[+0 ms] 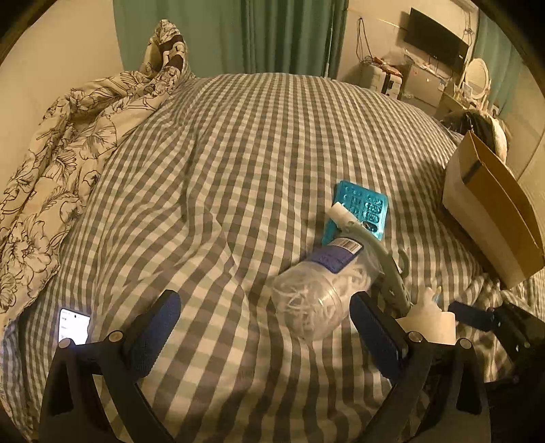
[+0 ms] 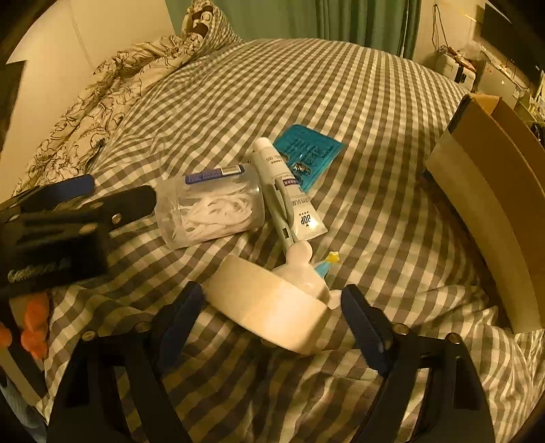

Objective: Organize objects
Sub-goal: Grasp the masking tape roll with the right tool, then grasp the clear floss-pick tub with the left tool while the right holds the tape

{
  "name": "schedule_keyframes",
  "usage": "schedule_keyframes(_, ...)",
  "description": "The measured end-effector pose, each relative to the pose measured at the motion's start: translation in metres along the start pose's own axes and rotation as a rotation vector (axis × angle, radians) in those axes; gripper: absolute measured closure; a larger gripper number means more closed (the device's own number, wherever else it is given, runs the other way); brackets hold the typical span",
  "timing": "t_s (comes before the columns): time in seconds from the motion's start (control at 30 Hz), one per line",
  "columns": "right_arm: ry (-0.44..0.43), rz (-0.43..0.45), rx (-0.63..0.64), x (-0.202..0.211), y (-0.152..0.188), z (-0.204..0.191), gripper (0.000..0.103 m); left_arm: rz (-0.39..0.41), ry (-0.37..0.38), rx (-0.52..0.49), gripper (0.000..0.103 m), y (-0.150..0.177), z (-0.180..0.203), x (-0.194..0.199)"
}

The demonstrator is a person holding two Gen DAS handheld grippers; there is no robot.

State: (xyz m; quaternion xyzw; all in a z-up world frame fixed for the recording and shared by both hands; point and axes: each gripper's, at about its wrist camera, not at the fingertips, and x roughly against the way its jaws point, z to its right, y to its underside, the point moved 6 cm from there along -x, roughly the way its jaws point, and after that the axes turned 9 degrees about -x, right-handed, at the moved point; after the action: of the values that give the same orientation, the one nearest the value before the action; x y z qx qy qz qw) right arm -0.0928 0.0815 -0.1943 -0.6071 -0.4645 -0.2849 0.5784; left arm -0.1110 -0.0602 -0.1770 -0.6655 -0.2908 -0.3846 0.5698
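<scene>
Near the bed's (image 1: pixel 259 136) right edge, toiletries lie bunched beside the cardboard box (image 2: pixel 490 201), likely waiting to go into it. Both claws are spread and hold nothing: the right gripper (image 2: pixel 272 308) straddles the white holder (image 2: pixel 269 303), apparently to grip it, while the left gripper (image 1: pixel 264 315) hovers beside the clear floss jar (image 1: pixel 316 289).

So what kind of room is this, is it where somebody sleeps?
Most likely a bedroom. There is a bed with a gray checked sheet, a crumpled flower-print quilt pushed to one side, green curtains behind it, and a dark wall-mounted screen over a cluttered desk.
</scene>
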Motion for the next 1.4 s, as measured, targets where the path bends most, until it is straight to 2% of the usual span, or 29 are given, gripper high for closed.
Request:
schedule_keyframes(0.17, 0.007, 0.025, -0.003, 0.011, 0.0, 0.002, 0.031, -0.032, 0.024, -0.025, 0.001, -0.001, 0.005, -0.011)
schedule_keyframes(0.33, 0.022, 0.102, -0.037, 0.035, -0.011, 0.012, 0.035, -0.065, 0.049, -0.06, 0.001, -0.001, 0.014, -0.022)
schedule_keyframes(0.4, 0.047, 0.135, -0.043, 0.045, -0.017, 0.019, 0.067, -0.081, 0.06, -0.072, 0.001, -0.003, 0.018, -0.028)
schedule_keyframes(0.43, 0.056, 0.141, -0.044, 0.048, -0.019, 0.022, 0.074, -0.087, 0.065, -0.078, 0.001, -0.004, 0.021, -0.031)
schedule_keyframes(0.5, 0.063, 0.153, -0.053, 0.053, -0.023, 0.028, 0.079, -0.098, 0.078, -0.089, 0.001, -0.006, 0.026, -0.039)
schedule_keyframes(0.57, 0.056, 0.145, -0.062, 0.05, -0.024, 0.032, 0.088, -0.109, 0.093, -0.098, 0.001, -0.01, 0.031, -0.046)
schedule_keyframes(0.67, 0.044, 0.133, -0.069, 0.047, -0.023, 0.035, 0.094, -0.14, 0.114, -0.113, 0.003, -0.012, 0.038, -0.058)
schedule_keyframes(0.83, 0.031, 0.135, -0.063, 0.047, -0.022, 0.035, 0.098, -0.175, 0.164, -0.134, 0.013, -0.01, 0.048, -0.07)
schedule_keyframes(0.93, 0.028, 0.134, -0.073, 0.045, -0.022, 0.037, 0.099, -0.166, 0.156, -0.148, 0.014, -0.01, 0.049, -0.068)
schedule_keyframes(1.2, 0.016, 0.149, -0.067, 0.051, -0.021, 0.033, 0.1, -0.095, 0.135, -0.154, 0.025, -0.006, 0.045, -0.041)
schedule_keyframes(1.4, -0.003, 0.133, -0.067, 0.051, -0.016, 0.029, 0.099, -0.038, 0.12, -0.106, 0.03, 0.0, 0.034, -0.009)
